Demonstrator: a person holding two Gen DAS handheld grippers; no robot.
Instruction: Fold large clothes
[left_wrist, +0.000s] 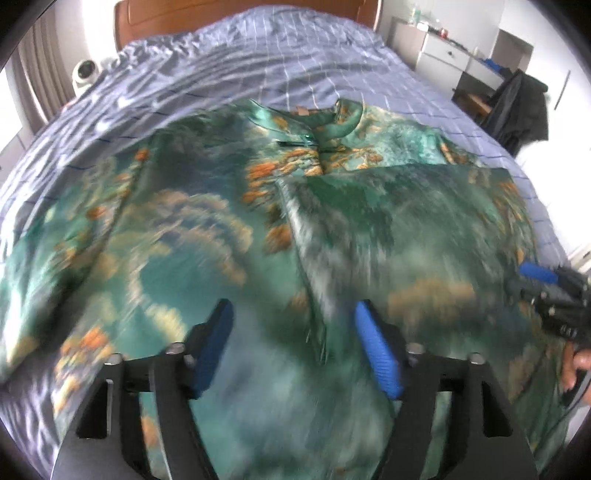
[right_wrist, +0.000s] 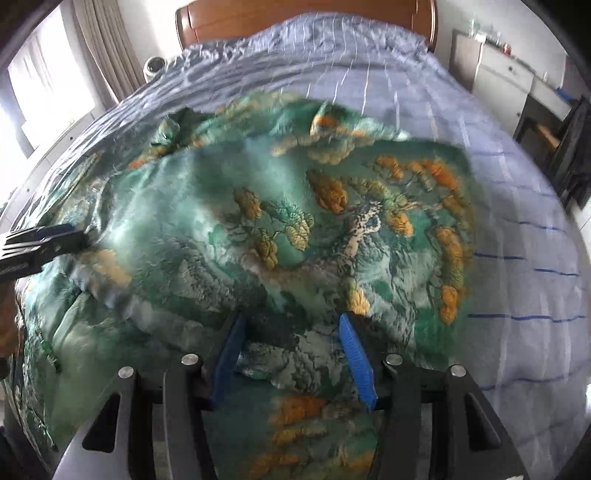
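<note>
From the left wrist camera, the left gripper (left_wrist: 293, 321) had its blue fingers (left_wrist: 376, 350) spread wide apart above the shirt (left_wrist: 207, 229). Nothing was between them. The big green shirt with orange trees lay flat on the bed (left_wrist: 258, 66), its collar toward the wooden headboard (left_wrist: 240, 9). The right gripper (left_wrist: 543, 277) showed at the right edge, with a hand (left_wrist: 576, 365) behind it. No writing could be read; the picture was blurry. A white dresser (left_wrist: 447, 55) stood by the far wall.

From the right wrist camera, the right gripper (right_wrist: 291, 350) had its fingers partly spread, with a raised fold of the shirt (right_wrist: 295, 229) between them. I cannot tell if they pinched it. The left gripper (right_wrist: 48, 240) poked in from the left. The blue checked bed cover (right_wrist: 517, 221) lay under it all, with curtains (right_wrist: 107, 48) by a bright window.
</note>
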